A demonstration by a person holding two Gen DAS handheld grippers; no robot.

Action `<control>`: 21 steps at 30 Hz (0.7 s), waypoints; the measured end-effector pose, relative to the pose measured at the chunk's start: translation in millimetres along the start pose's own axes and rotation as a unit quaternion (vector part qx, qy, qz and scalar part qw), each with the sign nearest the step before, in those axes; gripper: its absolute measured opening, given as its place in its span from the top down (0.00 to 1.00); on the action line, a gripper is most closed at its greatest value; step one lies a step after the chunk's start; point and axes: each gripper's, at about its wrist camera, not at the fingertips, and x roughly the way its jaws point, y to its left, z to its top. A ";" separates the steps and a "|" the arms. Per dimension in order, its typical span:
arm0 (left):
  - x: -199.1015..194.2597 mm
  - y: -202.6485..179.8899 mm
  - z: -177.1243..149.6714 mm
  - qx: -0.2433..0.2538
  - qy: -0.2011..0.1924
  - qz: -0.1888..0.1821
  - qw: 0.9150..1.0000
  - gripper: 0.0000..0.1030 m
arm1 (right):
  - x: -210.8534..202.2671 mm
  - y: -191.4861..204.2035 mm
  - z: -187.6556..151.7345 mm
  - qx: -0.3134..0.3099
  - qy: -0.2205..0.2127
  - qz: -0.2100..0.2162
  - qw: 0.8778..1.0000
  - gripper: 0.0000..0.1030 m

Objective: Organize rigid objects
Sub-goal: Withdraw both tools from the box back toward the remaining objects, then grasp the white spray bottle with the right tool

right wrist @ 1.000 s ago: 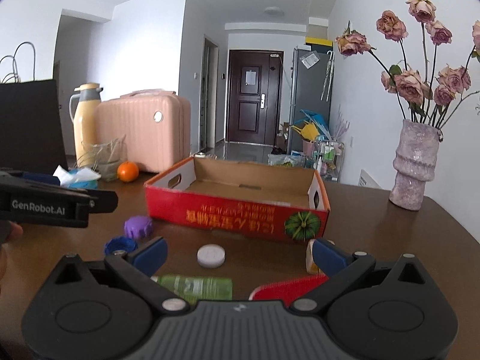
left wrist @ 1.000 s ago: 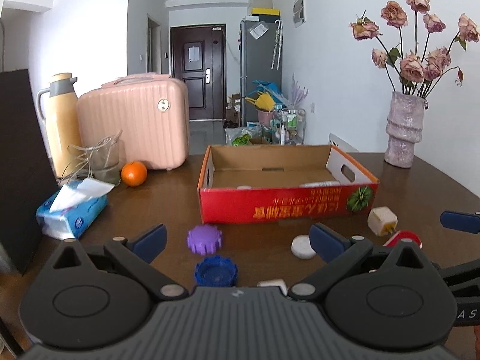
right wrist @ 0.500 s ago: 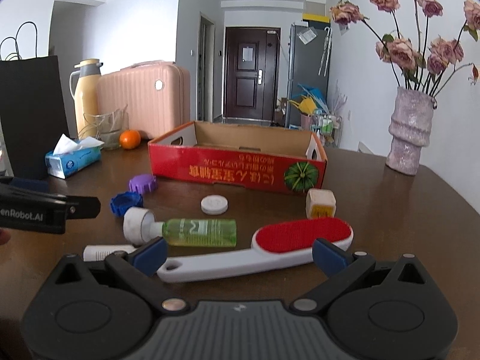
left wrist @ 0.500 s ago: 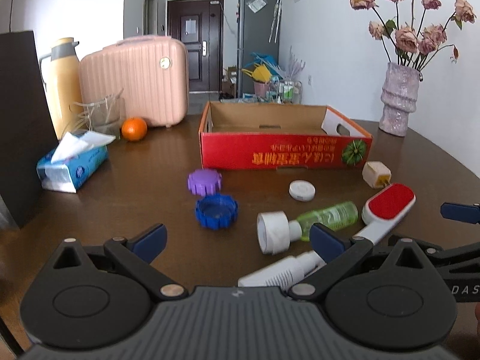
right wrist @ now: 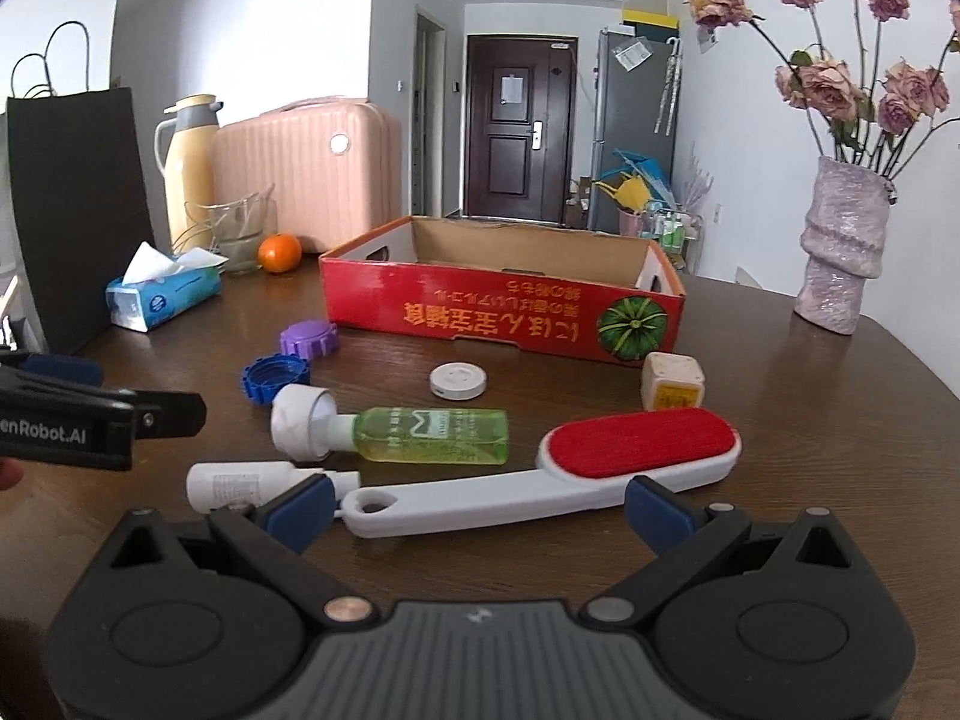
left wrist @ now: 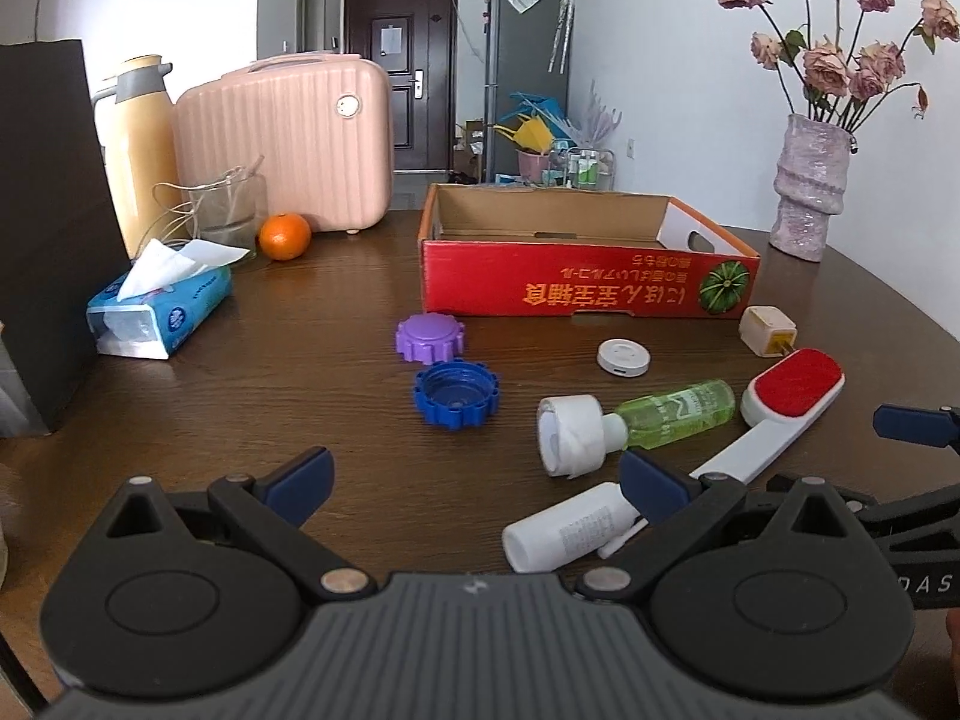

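The lint brush (right wrist: 543, 480) lies flat on the table (right wrist: 810, 420), its long axis running from the handle loop at lower left to the red pad at upper right, nearly crosswise to the right gripper (right wrist: 477, 510). The handle sits just ahead of and between that gripper's fingers (right wrist: 657, 510), which are spread wide and hold nothing. The left gripper (left wrist: 474, 483) is likewise spread and empty; the brush lies off to its right, so the right hand is judged the nearer. Just beyond the brush lie a green bottle (right wrist: 420, 435) and a small white bottle (right wrist: 240, 483), then a white disc (right wrist: 458, 381), a cube (right wrist: 672, 390), a blue cap (right wrist: 275, 378) and a purple cap (right wrist: 309, 339). The red cardboard box (right wrist: 504, 312) stands behind them, apparently empty; sorting is judged not yet begun.
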 end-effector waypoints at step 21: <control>-4.8 65.0 -11.5 -0.017 0.011 0.048 0.999 0.00 | 45.1 79.0 11.2 -0.060 0.044 0.075 0.994 0.00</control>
